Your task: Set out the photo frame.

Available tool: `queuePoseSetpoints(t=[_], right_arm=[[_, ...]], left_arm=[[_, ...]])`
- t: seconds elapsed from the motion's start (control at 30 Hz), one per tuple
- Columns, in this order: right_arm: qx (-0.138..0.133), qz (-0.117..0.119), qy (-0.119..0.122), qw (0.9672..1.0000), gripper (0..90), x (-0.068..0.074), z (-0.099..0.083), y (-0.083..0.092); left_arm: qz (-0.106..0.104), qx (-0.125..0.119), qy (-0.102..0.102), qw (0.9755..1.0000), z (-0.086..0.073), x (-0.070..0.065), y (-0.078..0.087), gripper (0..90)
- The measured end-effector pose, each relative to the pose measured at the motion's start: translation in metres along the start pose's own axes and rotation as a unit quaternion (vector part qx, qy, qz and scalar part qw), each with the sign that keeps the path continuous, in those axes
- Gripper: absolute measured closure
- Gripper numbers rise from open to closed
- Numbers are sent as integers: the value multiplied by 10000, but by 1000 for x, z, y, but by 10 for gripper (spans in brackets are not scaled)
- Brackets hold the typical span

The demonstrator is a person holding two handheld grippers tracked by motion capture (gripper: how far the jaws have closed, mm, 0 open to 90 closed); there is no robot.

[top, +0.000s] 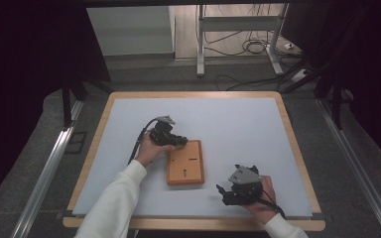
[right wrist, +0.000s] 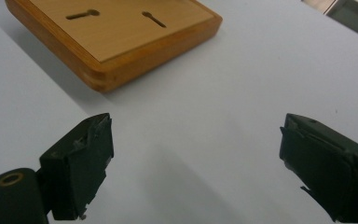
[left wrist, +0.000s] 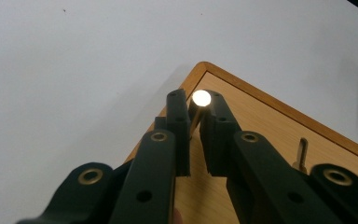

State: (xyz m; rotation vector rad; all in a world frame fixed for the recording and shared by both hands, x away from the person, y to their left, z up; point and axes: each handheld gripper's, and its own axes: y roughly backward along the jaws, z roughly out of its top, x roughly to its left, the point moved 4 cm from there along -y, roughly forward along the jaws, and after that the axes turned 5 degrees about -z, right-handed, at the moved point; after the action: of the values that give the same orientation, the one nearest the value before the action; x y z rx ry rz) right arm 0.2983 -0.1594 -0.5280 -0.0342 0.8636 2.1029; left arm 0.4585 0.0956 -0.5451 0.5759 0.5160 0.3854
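Note:
A flat wooden board (top: 185,162) with two keyhole-shaped slots lies in the middle of the white table top. My left gripper (top: 180,141) reaches over the board's far left corner. Its jaws are shut on a thin metal pin (left wrist: 201,98) with a shiny round head, seen between the fingers (left wrist: 176,116) in the left gripper view (left wrist: 195,105). A second small pin (left wrist: 301,154) stands upright in the board (left wrist: 261,121). My right gripper (top: 223,193) rests near the table's front edge, right of the board. Its jaws (right wrist: 193,140) stand wide open over bare table, short of the board (right wrist: 121,28).
The white table top (top: 238,129) has a wooden rim. Beyond its far edge stand a metal frame and cables on the floor (top: 243,47). A person's white sleeve (top: 114,203) comes in from the bottom left.

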Motion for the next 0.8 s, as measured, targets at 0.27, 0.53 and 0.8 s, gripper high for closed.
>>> queuePoseSetpoints(t=[0.27, 0.53, 0.8], right_arm=[[32, 54, 873, 9962, 79, 42, 25, -27], [164, -134, 1292, 9914, 84, 61, 37, -51], [299, -348, 1451, 9883, 149, 64, 41, -63]], left_arm=[[-78, 83, 109, 9999, 2, 2, 0, 829], [-137, 127, 158, 9997, 3, 4, 1, 831], [-96, 65, 146, 9998, 2, 3, 0, 831]])
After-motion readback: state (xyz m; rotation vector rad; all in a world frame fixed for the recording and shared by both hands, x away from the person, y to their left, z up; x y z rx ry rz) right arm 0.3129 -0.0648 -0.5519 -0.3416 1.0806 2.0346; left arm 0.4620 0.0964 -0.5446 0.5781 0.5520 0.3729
